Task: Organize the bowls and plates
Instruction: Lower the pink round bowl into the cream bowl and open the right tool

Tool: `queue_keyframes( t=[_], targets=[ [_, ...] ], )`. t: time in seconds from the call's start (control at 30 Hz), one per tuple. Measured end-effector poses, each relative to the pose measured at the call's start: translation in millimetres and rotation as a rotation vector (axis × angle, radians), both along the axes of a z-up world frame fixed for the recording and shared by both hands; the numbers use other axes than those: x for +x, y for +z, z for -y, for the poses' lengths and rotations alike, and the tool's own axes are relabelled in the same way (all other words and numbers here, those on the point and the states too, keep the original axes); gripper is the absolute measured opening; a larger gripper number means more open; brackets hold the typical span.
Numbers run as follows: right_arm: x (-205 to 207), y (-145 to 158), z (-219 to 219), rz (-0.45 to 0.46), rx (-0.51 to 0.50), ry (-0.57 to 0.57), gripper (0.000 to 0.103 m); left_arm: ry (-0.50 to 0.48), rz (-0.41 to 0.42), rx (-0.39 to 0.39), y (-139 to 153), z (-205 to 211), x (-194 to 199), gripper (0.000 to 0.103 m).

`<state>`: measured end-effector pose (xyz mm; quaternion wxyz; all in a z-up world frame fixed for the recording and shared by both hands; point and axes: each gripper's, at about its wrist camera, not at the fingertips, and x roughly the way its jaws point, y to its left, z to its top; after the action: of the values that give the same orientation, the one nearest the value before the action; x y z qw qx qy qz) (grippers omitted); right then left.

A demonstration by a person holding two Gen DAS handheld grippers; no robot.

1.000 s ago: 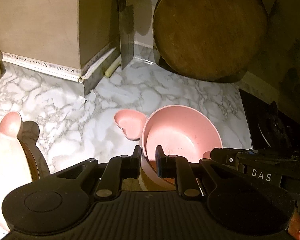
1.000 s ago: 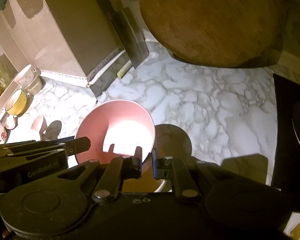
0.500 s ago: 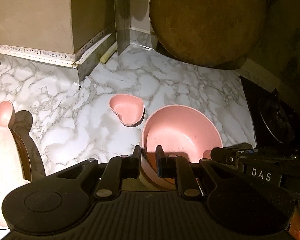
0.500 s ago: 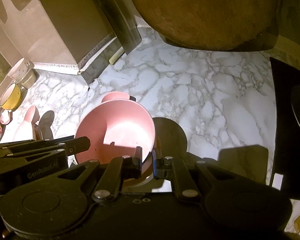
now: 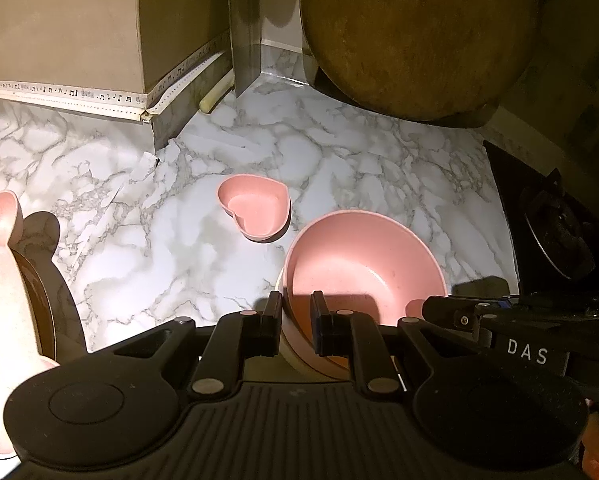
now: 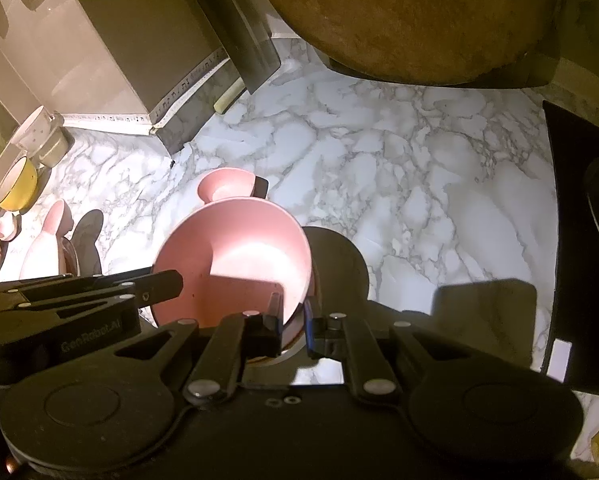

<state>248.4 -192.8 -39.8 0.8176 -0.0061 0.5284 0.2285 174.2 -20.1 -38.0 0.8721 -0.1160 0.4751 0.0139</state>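
A round pink bowl (image 5: 363, 268) hangs over the marble counter (image 5: 379, 168), held by both grippers. My left gripper (image 5: 296, 314) is shut on its near left rim. In the right wrist view my right gripper (image 6: 292, 314) is shut on the right rim of the same bowl (image 6: 235, 256), with the left gripper's fingers (image 6: 155, 284) reaching in from the left. A paler edge shows under the bowl, perhaps a second bowl nested below. A small pink heart-shaped dish (image 5: 255, 210) sits on the counter just beyond, partly hidden behind the bowl in the right wrist view (image 6: 223, 186).
A large round wooden board (image 5: 419, 32) and a cleaver blade (image 5: 245, 40) lean against the back wall. A black stove (image 5: 559, 232) borders the right. A pink rabbit-shaped piece (image 5: 3, 280) stands at the left, with a yellow cup (image 6: 19, 184) and other cups beyond it.
The bowl and both grippers have drawn back from the heart dish, which now shows apart from the bowl's rim. Both grips are unchanged.
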Motion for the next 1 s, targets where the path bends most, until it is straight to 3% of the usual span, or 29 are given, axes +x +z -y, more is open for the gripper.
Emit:
queue_keyframes(
  t=[0.53,1.0],
  targets=[
    [-0.2,0.0,-0.6,0.005,-0.001,0.009,0.019,0.006,0.014,0.0,3.1,-1.6,-1.8,0.014],
    [0.0,27.2,-4.5,0.062,0.03,0.059,0.029,0.012,0.083,0.02,25.2,-18.8,-12.4,0.014]
  ],
)
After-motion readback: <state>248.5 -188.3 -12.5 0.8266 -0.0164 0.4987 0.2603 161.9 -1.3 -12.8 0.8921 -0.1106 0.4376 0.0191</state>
